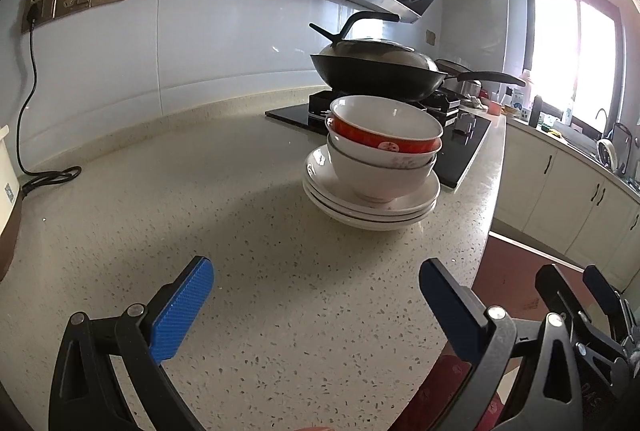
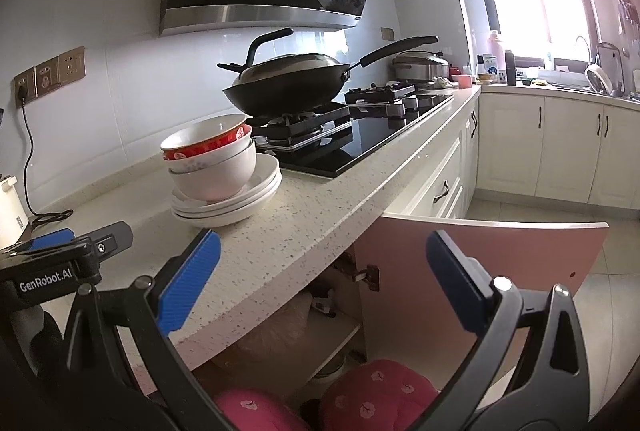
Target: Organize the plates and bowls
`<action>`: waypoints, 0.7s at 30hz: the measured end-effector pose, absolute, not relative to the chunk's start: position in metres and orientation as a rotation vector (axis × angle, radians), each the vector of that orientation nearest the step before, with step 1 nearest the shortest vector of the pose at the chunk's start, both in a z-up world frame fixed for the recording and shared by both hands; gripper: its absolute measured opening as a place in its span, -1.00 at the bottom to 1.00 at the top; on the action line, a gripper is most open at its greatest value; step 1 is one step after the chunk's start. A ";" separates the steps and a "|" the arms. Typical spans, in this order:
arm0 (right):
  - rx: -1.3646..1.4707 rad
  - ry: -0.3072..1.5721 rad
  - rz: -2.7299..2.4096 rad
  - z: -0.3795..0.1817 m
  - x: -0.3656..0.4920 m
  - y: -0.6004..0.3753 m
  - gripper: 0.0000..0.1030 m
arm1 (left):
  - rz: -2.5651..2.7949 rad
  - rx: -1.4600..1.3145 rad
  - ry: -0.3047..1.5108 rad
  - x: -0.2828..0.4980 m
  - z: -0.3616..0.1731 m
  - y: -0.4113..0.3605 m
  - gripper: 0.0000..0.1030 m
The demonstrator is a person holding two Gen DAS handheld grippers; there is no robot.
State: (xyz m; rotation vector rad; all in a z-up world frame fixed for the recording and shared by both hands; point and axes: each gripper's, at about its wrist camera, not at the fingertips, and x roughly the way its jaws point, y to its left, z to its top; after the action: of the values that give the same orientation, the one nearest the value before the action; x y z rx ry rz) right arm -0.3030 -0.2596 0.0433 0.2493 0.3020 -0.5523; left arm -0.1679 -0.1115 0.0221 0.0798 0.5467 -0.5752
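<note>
A stack of white plates [image 1: 416, 201] [image 2: 262, 177] sits on the speckled counter [image 1: 200, 191] [image 2: 312, 215] near the stove. On the plates stand nested bowls: a large white bowl [image 1: 376, 177] [image 2: 216, 179] below and a red-banded bowl [image 1: 384, 129] [image 2: 204, 145] on top. My left gripper [image 1: 316, 275] hovers open over the counter, short of the stack. My right gripper [image 2: 324, 251] is open off the counter's front edge, above an open cupboard. Nothing lies between either pair of fingers. The right gripper [image 1: 592, 295] also shows in the left wrist view.
A lidded black wok [image 1: 380, 65] [image 2: 288, 79] sits on the gas hob [image 2: 360, 135] behind the stack. Below the counter a cupboard door [image 2: 480, 247] swings open, showing shelves. Red slippers [image 2: 376, 387] are on the floor. A power cord [image 1: 32, 111] trails at the left.
</note>
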 end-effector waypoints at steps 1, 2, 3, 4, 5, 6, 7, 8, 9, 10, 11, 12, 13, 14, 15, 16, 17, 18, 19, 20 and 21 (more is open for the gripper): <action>0.247 0.301 -0.551 0.043 -0.303 -0.260 0.99 | -0.577 0.081 0.551 -0.167 0.022 -0.112 1.00; 0.246 0.301 -0.550 0.043 -0.303 -0.260 0.99 | -0.579 0.081 0.553 -0.167 0.021 -0.112 1.00; 0.244 0.303 -0.548 0.043 -0.302 -0.259 0.99 | -0.578 0.081 0.554 -0.167 0.021 -0.112 1.00; 0.244 0.303 -0.548 0.043 -0.302 -0.259 0.99 | -0.579 0.080 0.555 -0.167 0.021 -0.112 1.00; 0.243 0.301 -0.547 0.043 -0.303 -0.259 0.99 | -0.579 0.080 0.557 -0.166 0.021 -0.112 1.00; 0.241 0.299 -0.548 0.043 -0.303 -0.258 0.99 | -0.579 0.080 0.559 -0.166 0.020 -0.112 1.00; 0.238 0.300 -0.547 0.043 -0.303 -0.258 0.99 | -0.579 0.081 0.561 -0.166 0.020 -0.112 1.00; 0.236 0.301 -0.546 0.043 -0.303 -0.259 0.99 | -0.579 0.081 0.563 -0.166 0.020 -0.112 1.00; 0.236 0.301 -0.546 0.043 -0.303 -0.258 0.99 | -0.580 0.081 0.564 -0.166 0.020 -0.112 1.00; 0.236 0.301 -0.546 0.043 -0.303 -0.258 0.99 | -0.580 0.081 0.564 -0.166 0.020 -0.113 1.00; 0.236 0.302 -0.546 0.043 -0.303 -0.258 0.99 | -0.579 0.082 0.563 -0.167 0.020 -0.114 1.00; 0.236 0.303 -0.546 0.043 -0.303 -0.258 0.99 | -0.580 0.083 0.563 -0.167 0.020 -0.114 1.00; 0.236 0.304 -0.546 0.043 -0.303 -0.258 0.99 | -0.581 0.083 0.563 -0.167 0.020 -0.114 1.00; 0.236 0.304 -0.545 0.043 -0.303 -0.259 0.99 | -0.581 0.084 0.564 -0.167 0.019 -0.114 1.00; 0.237 0.307 -0.544 0.043 -0.303 -0.258 0.99 | -0.581 0.086 0.565 -0.167 0.019 -0.115 1.00; 0.237 0.308 -0.543 0.042 -0.303 -0.258 0.99 | -0.582 0.086 0.566 -0.167 0.019 -0.115 1.00; 0.236 0.308 -0.544 0.042 -0.303 -0.258 0.99 | -0.583 0.086 0.567 -0.167 0.019 -0.115 1.00; 0.236 0.308 -0.544 0.042 -0.303 -0.258 0.99 | -0.582 0.085 0.568 -0.167 0.019 -0.115 1.00; 0.235 0.308 -0.543 0.042 -0.303 -0.258 0.99 | -0.582 0.084 0.569 -0.167 0.019 -0.114 1.00; 0.234 0.309 -0.542 0.042 -0.303 -0.258 0.99 | -0.582 0.084 0.571 -0.166 0.019 -0.114 1.00; 0.233 0.309 -0.542 0.042 -0.303 -0.258 0.99 | -0.582 0.083 0.572 -0.166 0.019 -0.114 1.00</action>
State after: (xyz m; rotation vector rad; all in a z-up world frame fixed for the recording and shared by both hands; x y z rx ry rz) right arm -0.3028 -0.2581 0.0418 0.2327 0.3091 -0.5420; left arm -0.1660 -0.1141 0.0189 0.0828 0.5722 -0.5825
